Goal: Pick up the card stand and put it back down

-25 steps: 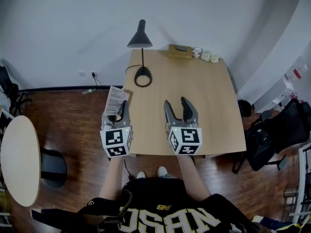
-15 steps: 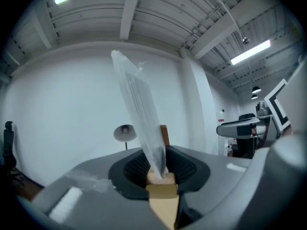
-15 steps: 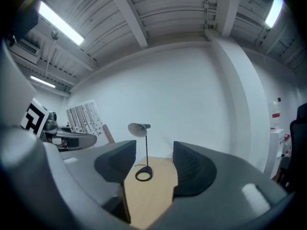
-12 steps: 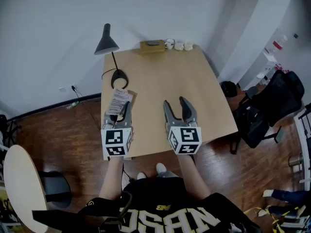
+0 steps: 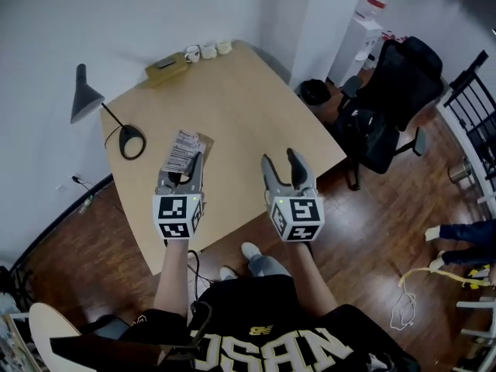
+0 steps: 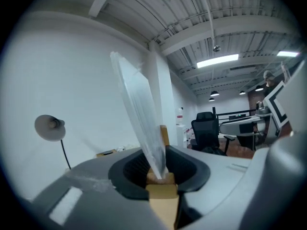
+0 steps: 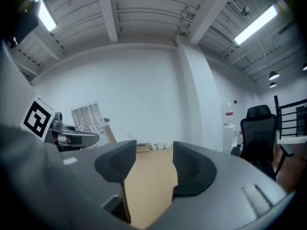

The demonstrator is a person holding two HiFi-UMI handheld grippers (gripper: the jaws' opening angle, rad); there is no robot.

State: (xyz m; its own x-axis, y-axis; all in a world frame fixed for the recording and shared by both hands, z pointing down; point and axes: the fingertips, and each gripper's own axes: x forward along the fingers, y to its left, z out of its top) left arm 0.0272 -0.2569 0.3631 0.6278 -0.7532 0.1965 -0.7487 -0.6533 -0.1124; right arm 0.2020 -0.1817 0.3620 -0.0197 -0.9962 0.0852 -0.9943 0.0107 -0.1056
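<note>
Wood-plank floor (image 5: pixel 372 208) runs all round a square light-wood table (image 5: pixel 256 115), which the head view shows cornerwise.

Right of the table is a black office chair (image 5: pixel 403 76) with a dark bag (image 5: pixel 372 142) against it. A black bin (image 5: pixel 314 91) sits near the table's far-right edge, with a white shelf unit (image 5: pixel 370 10) behind it. A pale round table (image 5: pixel 46 339) is cut off at the lower left. Another person's legs (image 5: pixel 457 232) come in at the right edge, cut by the frame.

On the table, a black desk lamp (image 5: pixel 130 142) stands at the left edge with its shade out beyond the edge. A wooden box (image 5: pixel 166 66) and three small cups (image 5: pixel 208 51) line the far edge, well apart from both grippers.

The left gripper (image 5: pixel 186 170) is over the near-left part of the table, clenched on the card stand (image 6: pixel 161 191). Its wooden base is pinched between the pads, and the printed card (image 5: pixel 183 150) in a clear sleeve rises tilted from it. The stand appears to be held off the tabletop.

The right gripper (image 5: pixel 280 161) is just beside the left one, over the near edge. Its jaws stand apart with only bare tabletop showing between them.

Hard to make out:
- The left gripper view shows the card edge-on, and the pads bury most of the base.
- The card's print is too small to read in any view.
- The right gripper's body blocks the near tabletop in its own view.
- What the cups hold cannot be told.
</note>
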